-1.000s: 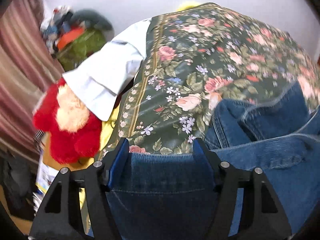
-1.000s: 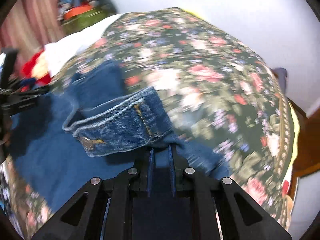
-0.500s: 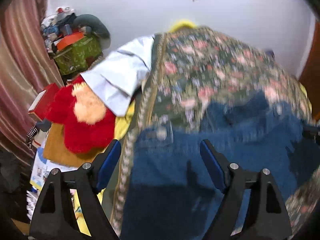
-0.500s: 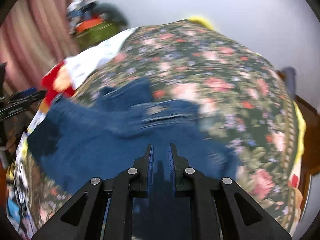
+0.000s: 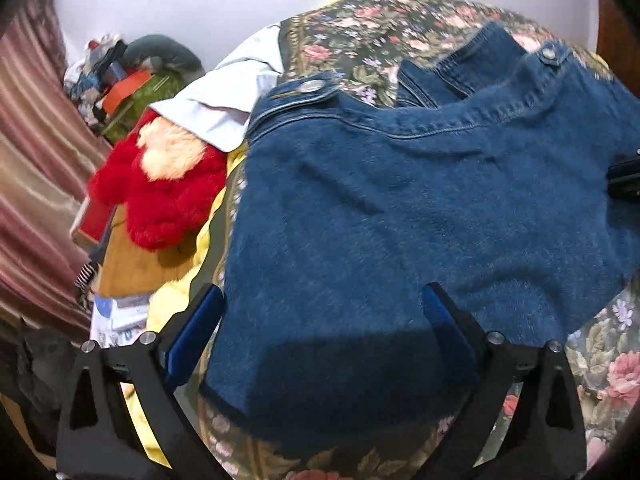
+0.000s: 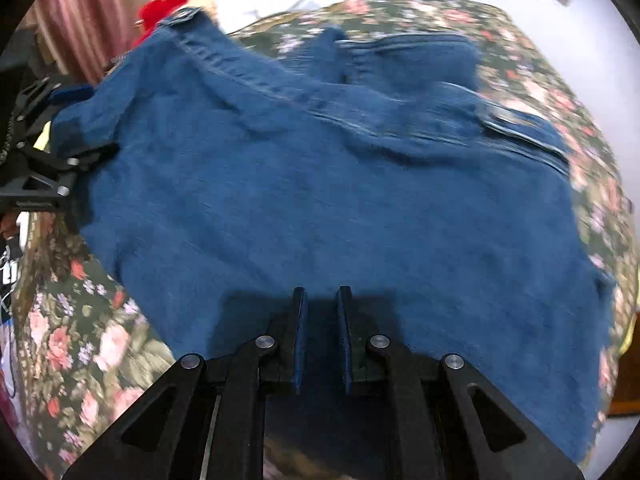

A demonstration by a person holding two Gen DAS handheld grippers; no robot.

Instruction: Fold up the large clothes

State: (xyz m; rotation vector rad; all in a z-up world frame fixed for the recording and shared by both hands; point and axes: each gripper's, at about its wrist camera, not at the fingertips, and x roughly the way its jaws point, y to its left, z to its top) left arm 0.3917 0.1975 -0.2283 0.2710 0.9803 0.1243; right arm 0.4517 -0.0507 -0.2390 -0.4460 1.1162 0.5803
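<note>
So the denim jacket [image 5: 400,208] lies spread, back up, on the flowery bed cover [image 6: 80,340]. Step in hand looks like laying it flat before the first fold.

Left gripper [image 5: 316,332] is wide apart w/ nothing in it, over the near hem. Right gripper [image 6: 322,336] is nearly pinched; fingers [image 6: 299,340] show a thin gap, can't tell if cloth is in it.

Next, prob. grab a side & bring it across.

A red plush toy [image 5: 160,192] & a white pillow [image 5: 224,100] sit by the bed's left edge, close to the jacket's corner.
</note>
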